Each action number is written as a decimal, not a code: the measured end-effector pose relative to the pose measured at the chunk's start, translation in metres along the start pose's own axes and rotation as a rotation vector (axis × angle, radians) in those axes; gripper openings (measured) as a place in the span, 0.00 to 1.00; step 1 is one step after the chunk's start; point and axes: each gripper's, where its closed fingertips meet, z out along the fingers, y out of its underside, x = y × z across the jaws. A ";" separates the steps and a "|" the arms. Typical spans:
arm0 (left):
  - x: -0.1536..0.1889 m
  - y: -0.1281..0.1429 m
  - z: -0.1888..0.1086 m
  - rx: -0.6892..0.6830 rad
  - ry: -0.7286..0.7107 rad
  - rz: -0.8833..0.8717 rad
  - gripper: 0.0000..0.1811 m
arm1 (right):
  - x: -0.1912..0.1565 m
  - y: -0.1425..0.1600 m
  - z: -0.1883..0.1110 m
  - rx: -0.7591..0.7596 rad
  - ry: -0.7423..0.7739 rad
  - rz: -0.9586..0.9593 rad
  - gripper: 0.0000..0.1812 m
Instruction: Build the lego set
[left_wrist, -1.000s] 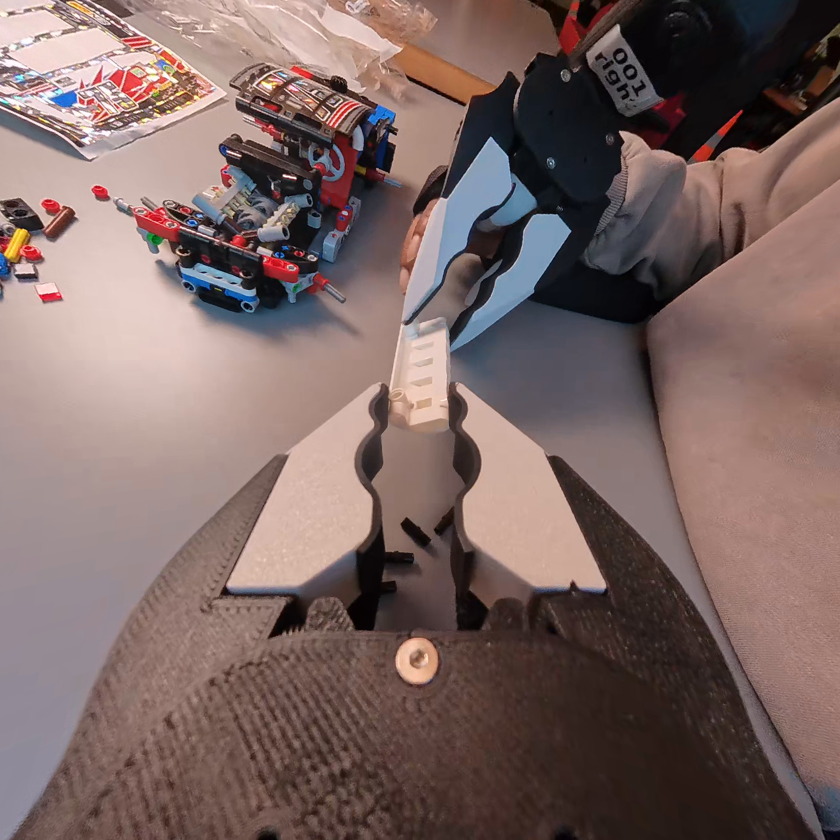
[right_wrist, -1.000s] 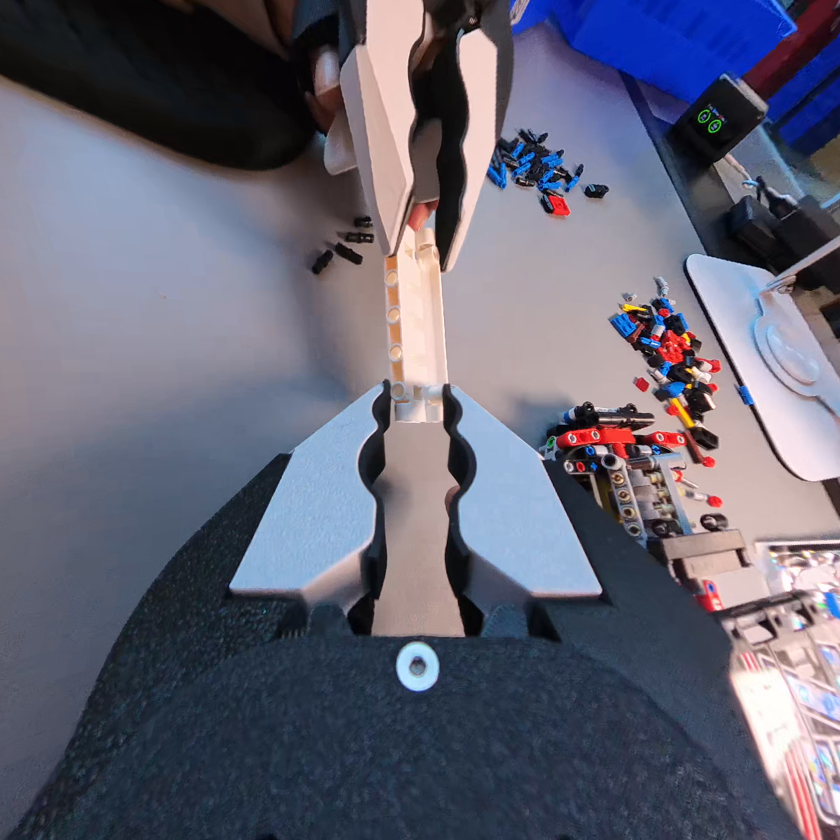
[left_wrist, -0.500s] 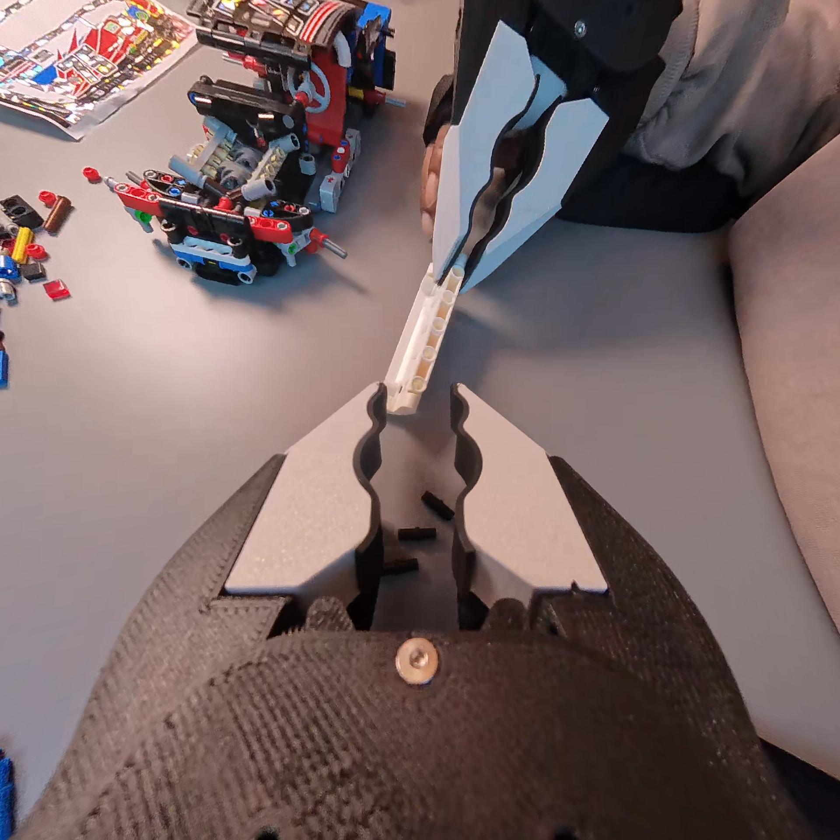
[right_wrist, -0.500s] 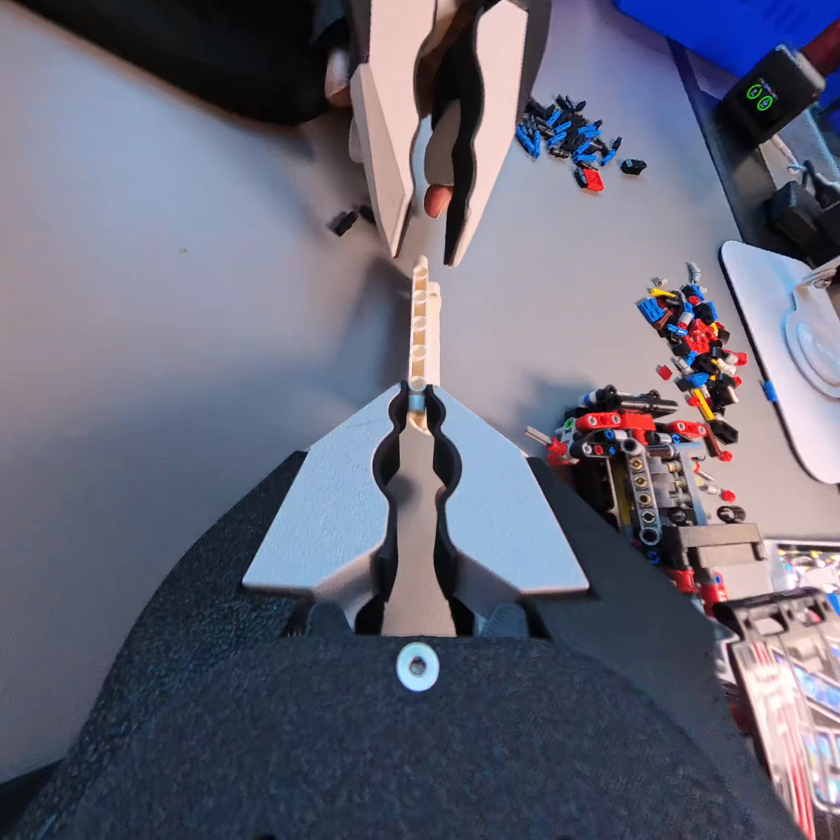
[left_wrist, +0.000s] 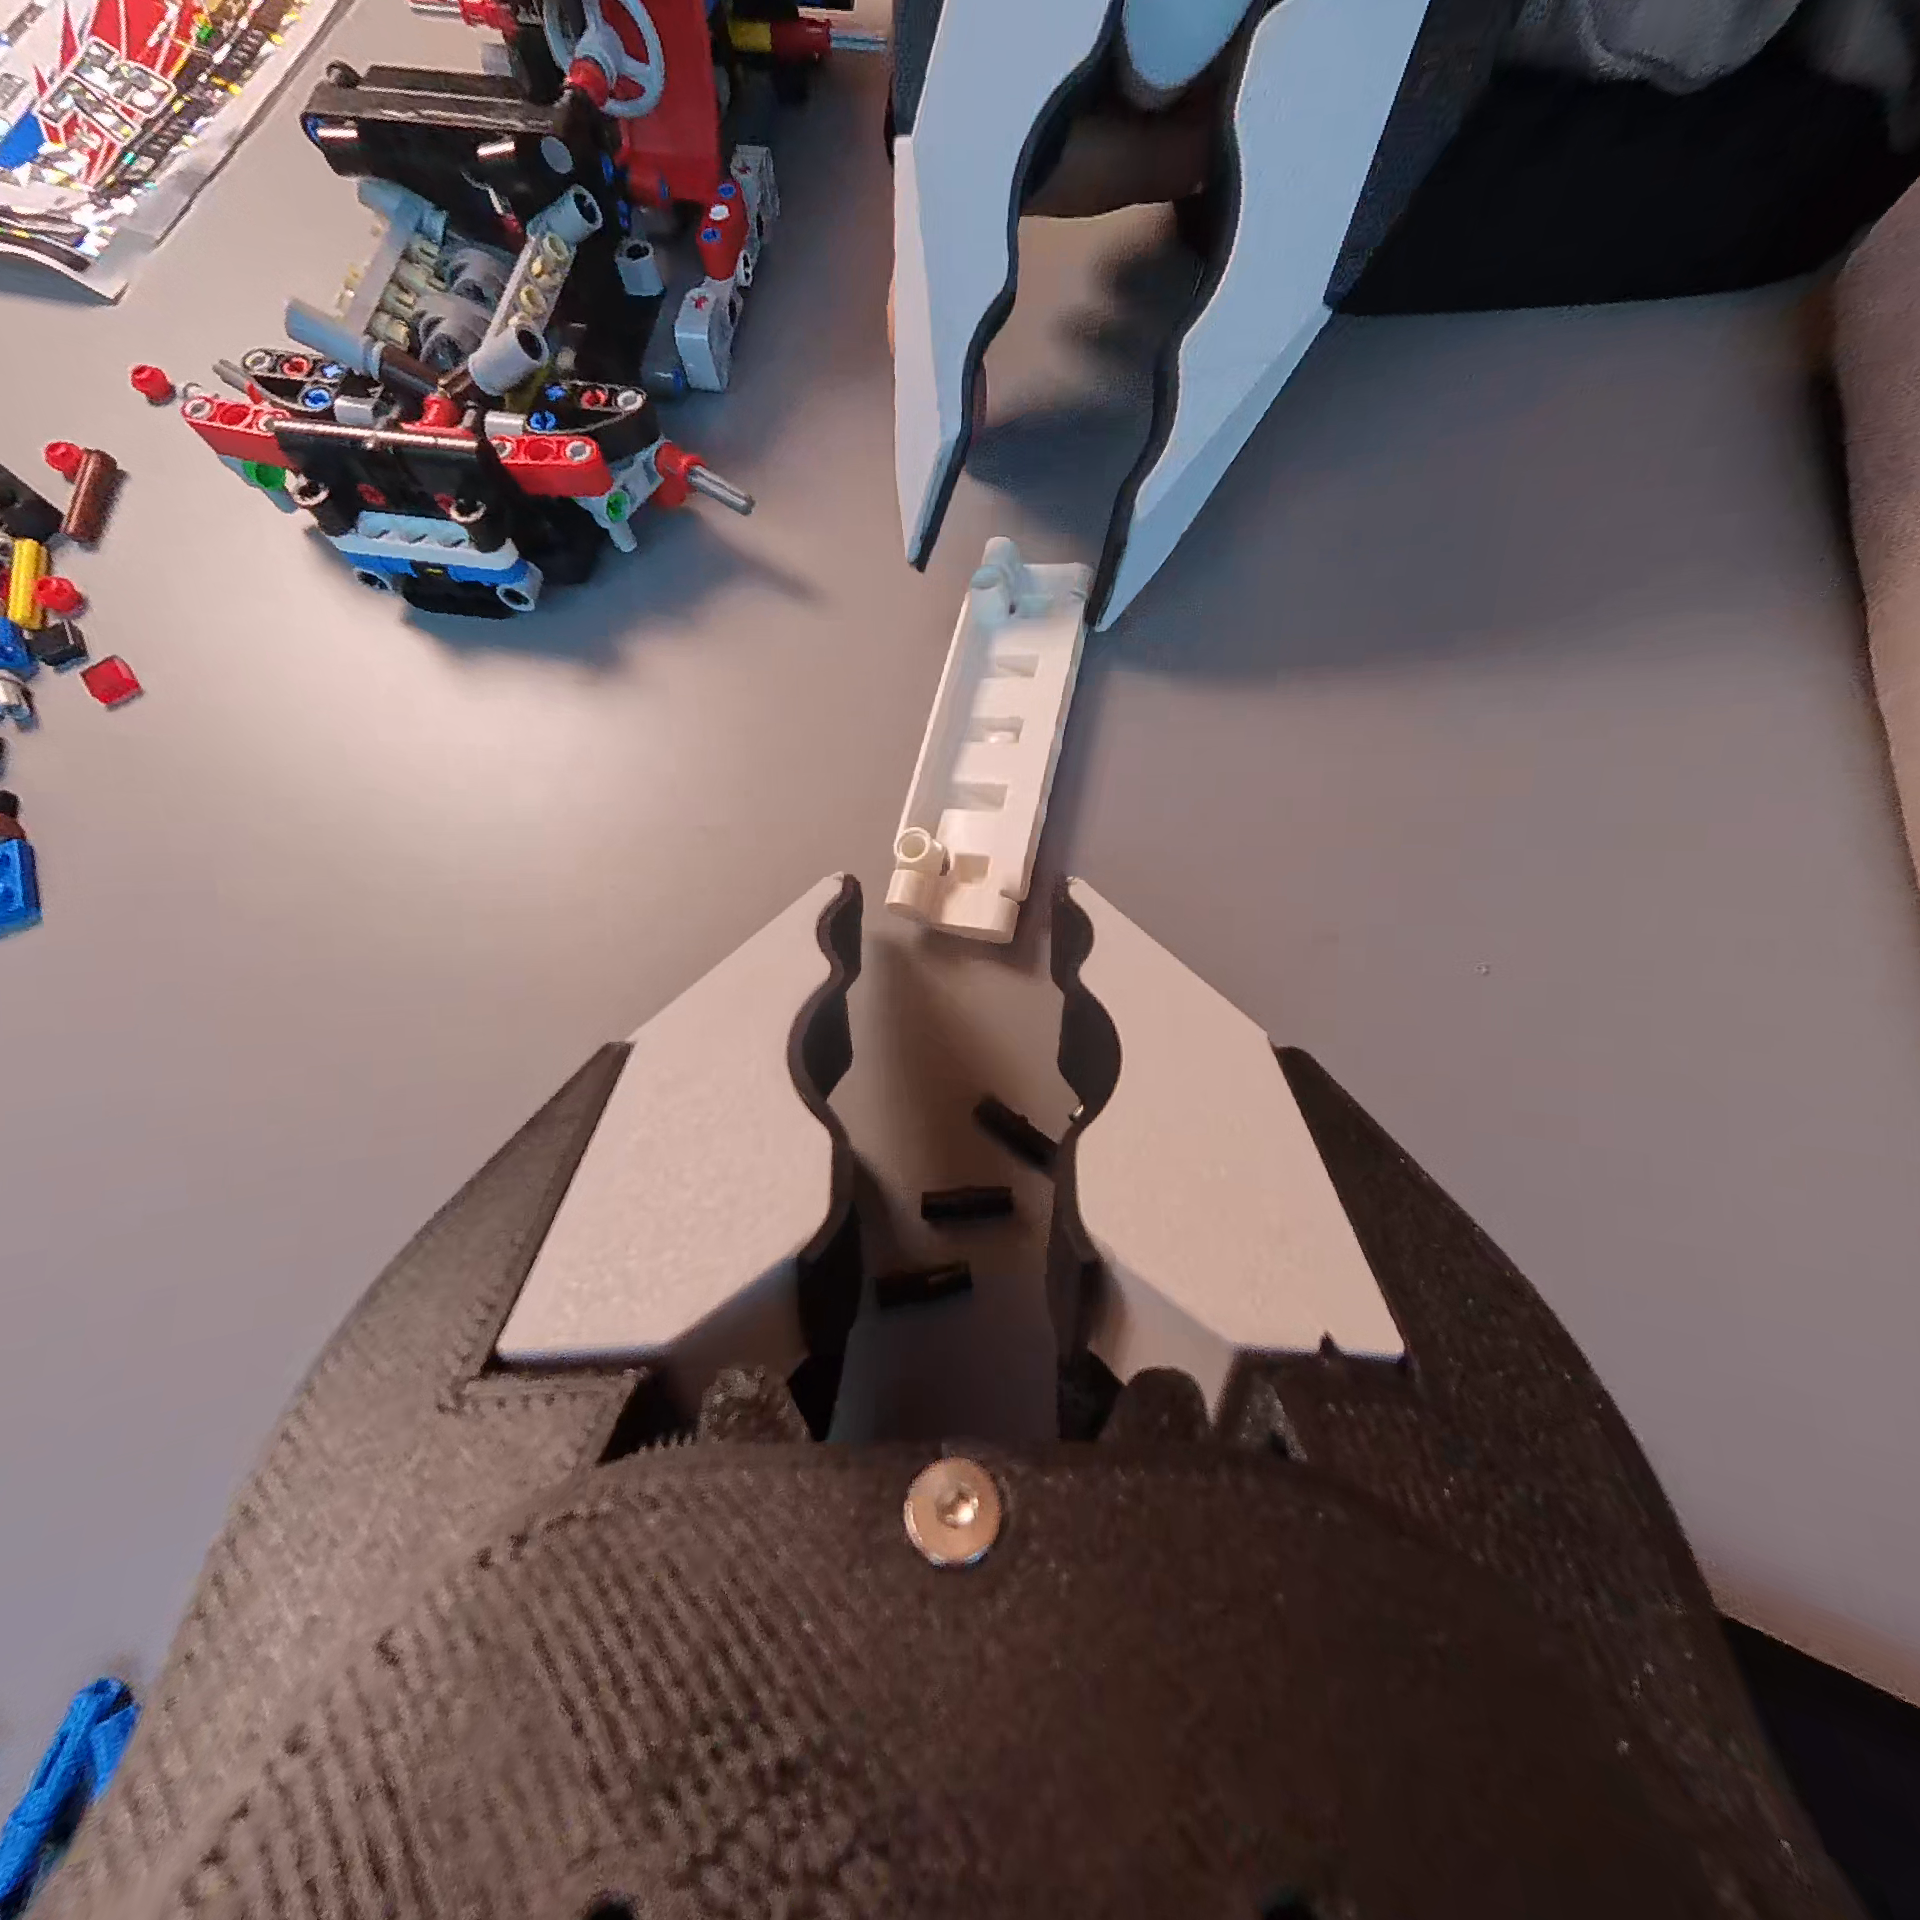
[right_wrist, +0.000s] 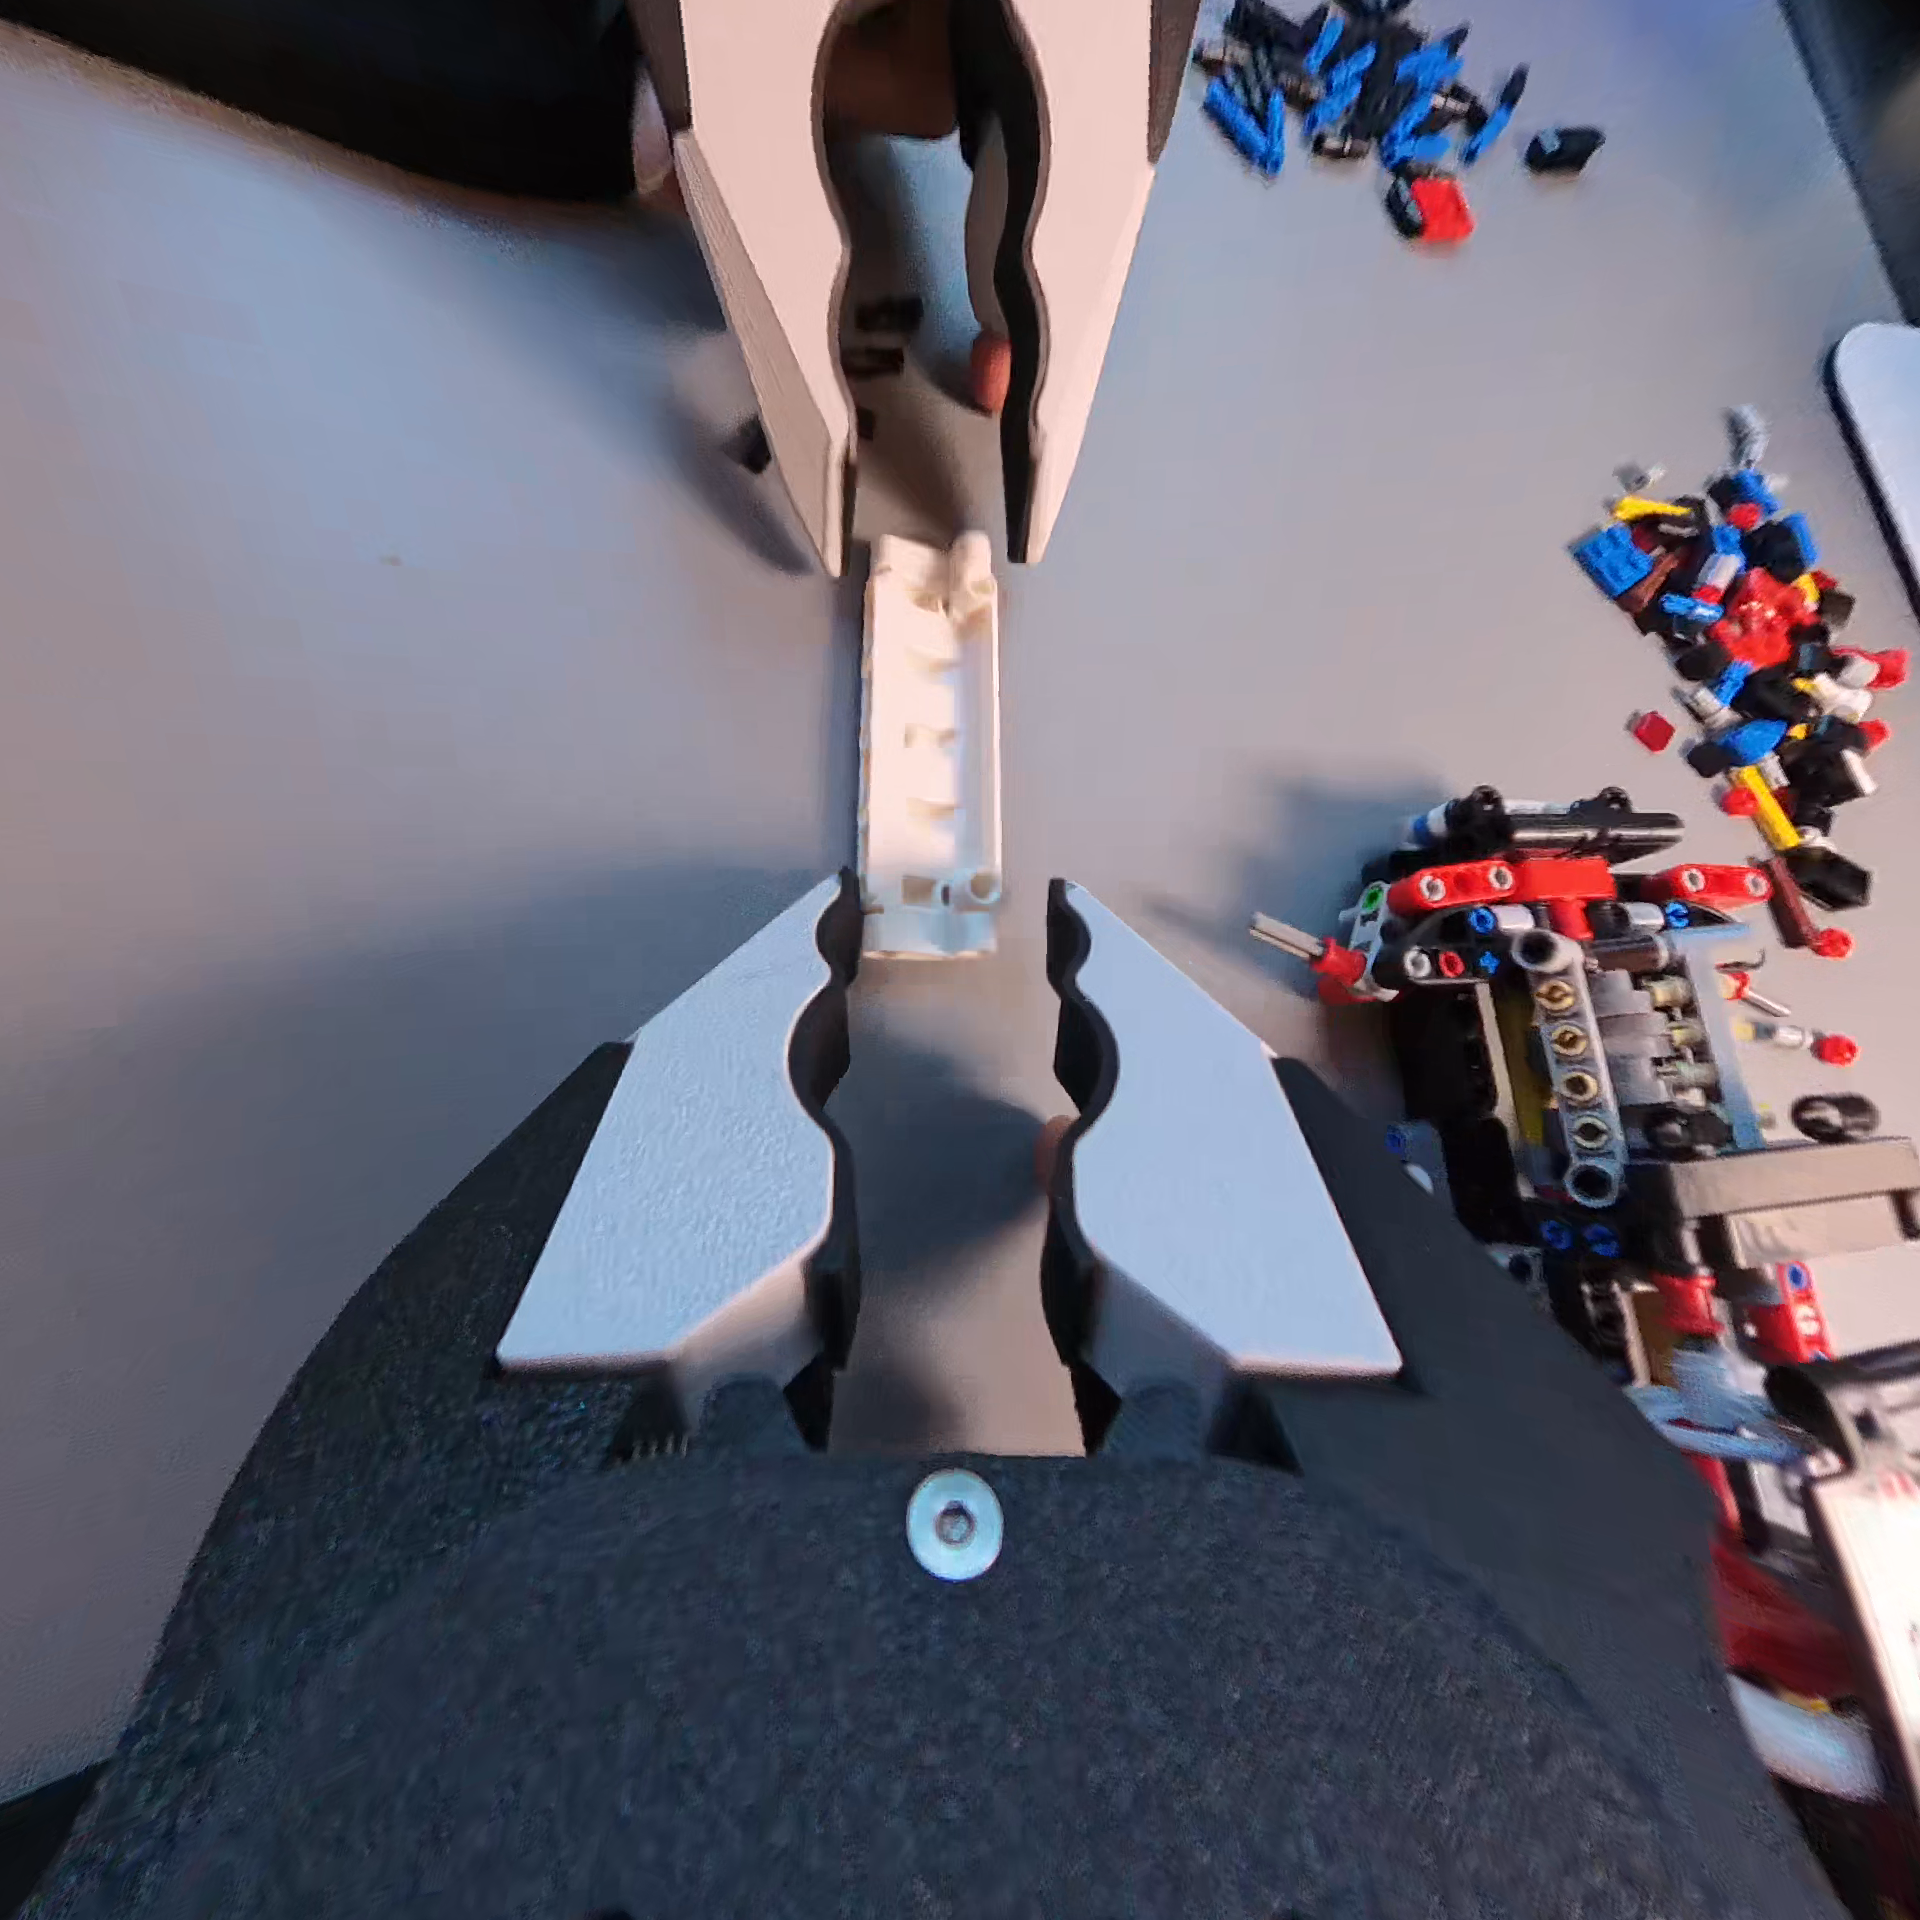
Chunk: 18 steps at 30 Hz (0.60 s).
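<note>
I see both my left gripper (left_wrist: 954, 902) and right gripper (right_wrist: 951, 902) spread wide, gripping nothing, with the white piece (left_wrist: 987, 743) lying flat on the table (left_wrist: 1455, 831) between their tips.

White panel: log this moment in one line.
left tool: open | right tool: open | white panel: flat on table, between both tools, ungripped

Right claw (right_wrist: 951, 899) open, jaws spread. Long white plastic lego panel (right_wrist: 928, 758) lies flat on grey worktop (right_wrist: 364, 675) between it and the open left claw (right_wrist: 930, 551). Partly built red-black model (right_wrist: 1590, 1049) at right.
</note>
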 end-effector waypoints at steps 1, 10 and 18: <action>0.000 0.000 0.000 -0.008 -0.003 0.007 0.16 | 0.001 0.000 0.002 -0.002 0.008 -0.011 0.16; -0.028 0.010 -0.067 0.048 -0.055 -0.051 0.14 | 0.008 -0.001 -0.006 0.016 0.067 -0.053 0.17; -0.009 0.051 -0.056 -0.182 0.007 -0.032 0.14 | 0.013 -0.009 -0.013 0.085 0.093 -0.027 0.17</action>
